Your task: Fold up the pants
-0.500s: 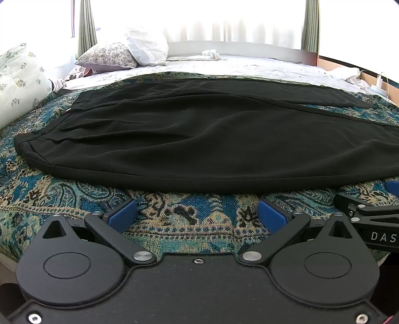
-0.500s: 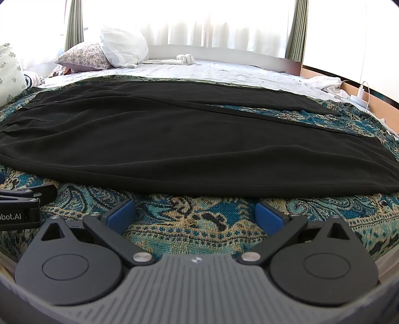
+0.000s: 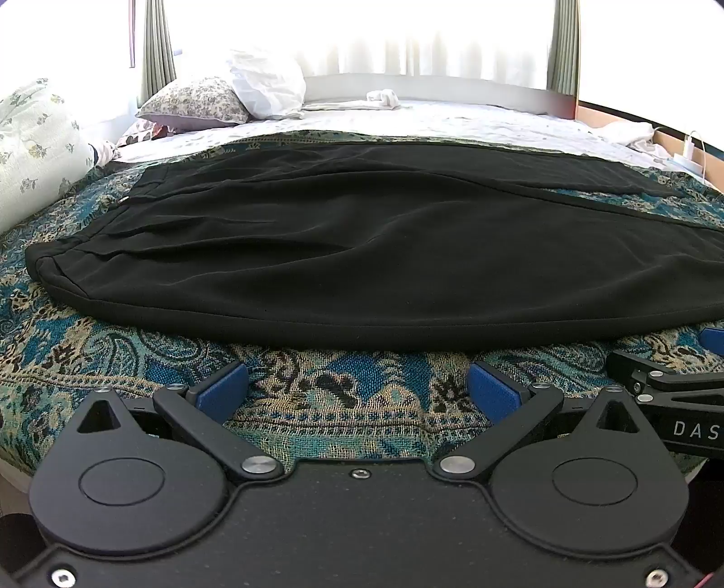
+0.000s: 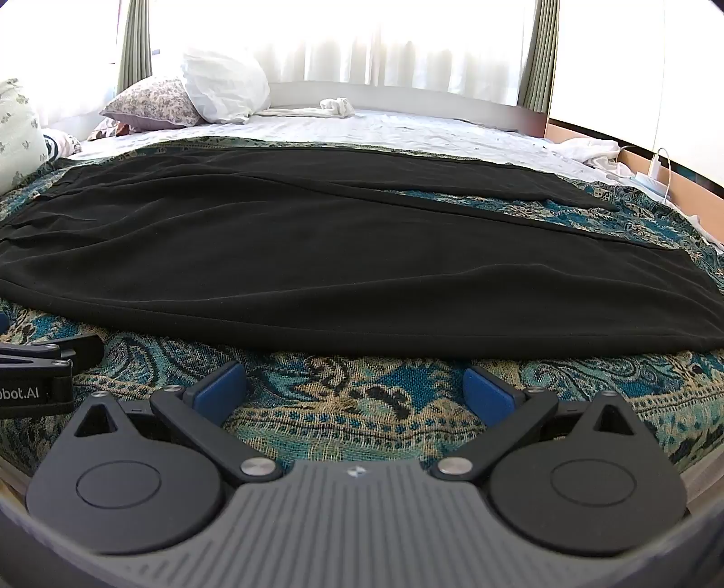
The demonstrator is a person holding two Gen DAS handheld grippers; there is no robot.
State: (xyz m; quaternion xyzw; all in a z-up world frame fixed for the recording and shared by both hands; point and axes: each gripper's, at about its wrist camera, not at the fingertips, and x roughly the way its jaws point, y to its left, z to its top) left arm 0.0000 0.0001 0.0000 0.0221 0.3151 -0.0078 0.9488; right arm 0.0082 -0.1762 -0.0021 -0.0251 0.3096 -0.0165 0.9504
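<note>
Both grippers were spread wide with nothing in them, the left gripper (image 3: 357,389) and right gripper (image 4: 355,384) hanging side by side over the near edge of the paisley bedspread (image 3: 316,384), blue pads (image 4: 488,395) clear of any fabric. Just past them the black pants (image 4: 339,262) lay flat across the bedspread, waistband on the left, legs running right. Pillows (image 3: 267,86) sat way back by the curtained window (image 4: 384,40).
</note>
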